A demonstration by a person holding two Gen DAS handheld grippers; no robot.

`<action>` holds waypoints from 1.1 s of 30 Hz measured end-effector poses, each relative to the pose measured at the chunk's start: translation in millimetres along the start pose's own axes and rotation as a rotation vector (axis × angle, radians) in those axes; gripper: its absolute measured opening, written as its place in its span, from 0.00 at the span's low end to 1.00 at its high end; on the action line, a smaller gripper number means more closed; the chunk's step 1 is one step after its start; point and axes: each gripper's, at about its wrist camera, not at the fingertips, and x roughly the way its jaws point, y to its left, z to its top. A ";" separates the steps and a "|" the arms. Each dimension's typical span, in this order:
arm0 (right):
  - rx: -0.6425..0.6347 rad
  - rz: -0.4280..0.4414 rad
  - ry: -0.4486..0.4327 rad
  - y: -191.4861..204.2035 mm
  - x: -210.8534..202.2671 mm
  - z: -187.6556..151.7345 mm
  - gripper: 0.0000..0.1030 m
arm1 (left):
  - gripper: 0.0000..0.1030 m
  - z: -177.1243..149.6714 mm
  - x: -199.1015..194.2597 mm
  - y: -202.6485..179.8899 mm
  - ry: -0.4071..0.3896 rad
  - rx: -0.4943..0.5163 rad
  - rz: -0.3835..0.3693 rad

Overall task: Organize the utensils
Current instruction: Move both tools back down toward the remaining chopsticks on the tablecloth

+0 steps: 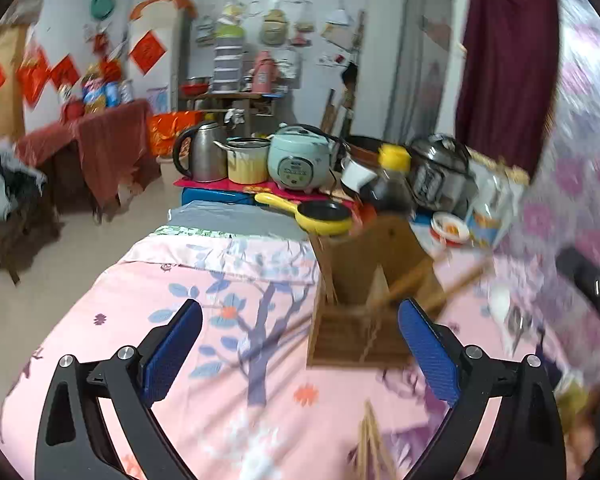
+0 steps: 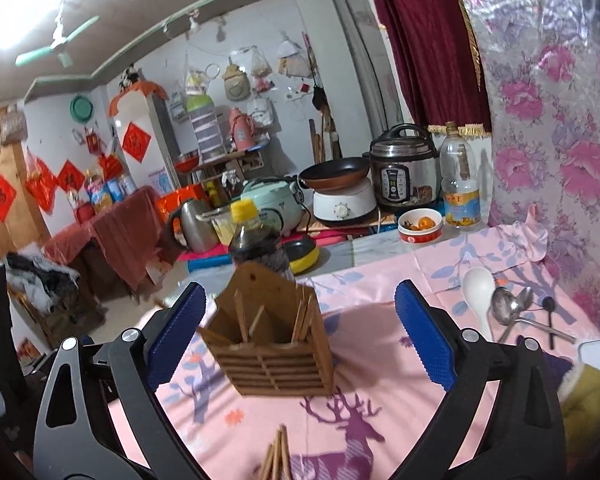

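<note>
A brown wooden utensil holder (image 2: pixel 274 344) stands on the pink patterned cloth (image 2: pixel 364 412), with several chopsticks upright in its compartments. In the left wrist view the utensil holder (image 1: pixel 364 304) is blurred, chopsticks leaning out of it to the right. More chopsticks (image 2: pixel 277 458) lie on the cloth at the near edge. A white spoon (image 2: pixel 479 294), metal spoons (image 2: pixel 510 306) and a small black spoon (image 2: pixel 548 308) lie to the right. My right gripper (image 2: pixel 298 334) is open, its blue pads either side of the holder without touching. My left gripper (image 1: pixel 300 348) is open and empty, left of the holder.
A dark sauce bottle (image 2: pixel 256 240) with a yellow cap stands right behind the holder. Beyond are a yellow pan (image 1: pixel 320 216), rice cooker (image 1: pixel 300 162), kettle (image 1: pixel 200 152), pressure cooker (image 2: pixel 406 170), oil bottle (image 2: pixel 460 184) and a fruit bowl (image 2: pixel 420 226). A floral wall (image 2: pixel 560 140) bounds the right.
</note>
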 end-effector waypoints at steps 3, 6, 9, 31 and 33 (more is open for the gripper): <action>-0.050 -0.015 -0.002 8.4 -15.8 -12.0 0.91 | 0.94 -38.7 -11.6 0.8 -0.001 0.037 0.040; -0.093 -0.011 0.007 12.3 -29.4 -31.9 0.94 | 0.94 -67.0 -13.8 5.2 0.050 0.048 0.014; -0.118 -0.035 0.023 5.3 -37.3 -73.6 0.94 | 0.94 -90.5 -13.6 8.6 0.094 0.057 -0.001; -0.315 0.010 0.344 13.5 -18.5 -160.7 0.94 | 0.94 -108.0 -6.6 0.7 0.122 0.085 0.035; -0.335 0.001 0.357 13.7 -20.2 -166.0 0.94 | 0.94 -109.6 -7.6 -0.7 0.117 0.093 0.046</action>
